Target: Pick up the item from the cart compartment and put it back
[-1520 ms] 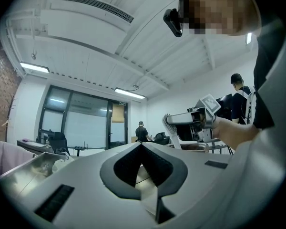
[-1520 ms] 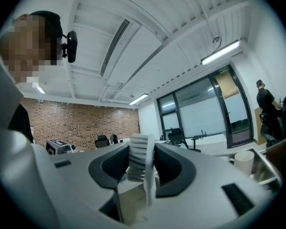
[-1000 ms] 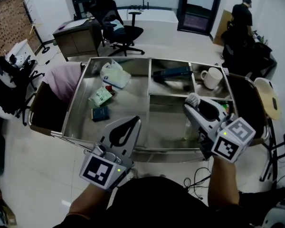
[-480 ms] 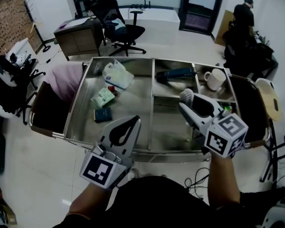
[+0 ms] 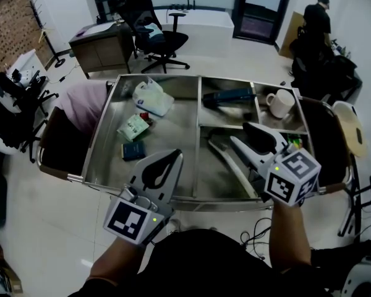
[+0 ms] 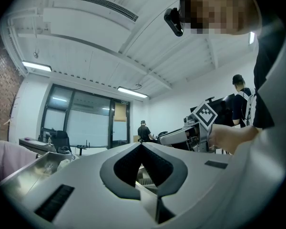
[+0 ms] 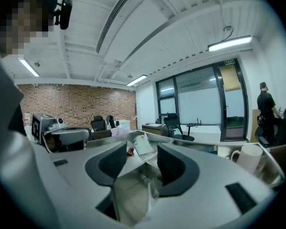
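Observation:
A steel cart [image 5: 102,125] with several compartments stands in front of me. My right gripper [image 5: 240,133] hangs over the near middle compartment [image 5: 211,172]. Its jaws have just been opening and stand well apart. In the right gripper view a clear, pale item [image 7: 152,191] lies low between the jaws of the right gripper [image 7: 140,149], and the pads do not press on it. The gripper hides this item in the head view. My left gripper [image 5: 173,155] stays at the cart's near rim, shut and empty, and shows as the left gripper [image 6: 142,144] pointing level.
The cart's big left bay holds a white plastic bag [image 5: 149,98], a green packet [image 5: 131,127] and a dark booklet [image 5: 133,150]. A dark blue object [image 5: 229,95] and a white mug [image 5: 280,102] sit in the far compartments. Pink cloth [image 5: 80,101] hangs at the cart's left. A person [image 5: 315,20] stands at the back right.
The right gripper has come down and nearer over the near middle compartment, and its jaws have spread. The white-topped item seen at its tip earlier no longer shows there. The left gripper has not moved.

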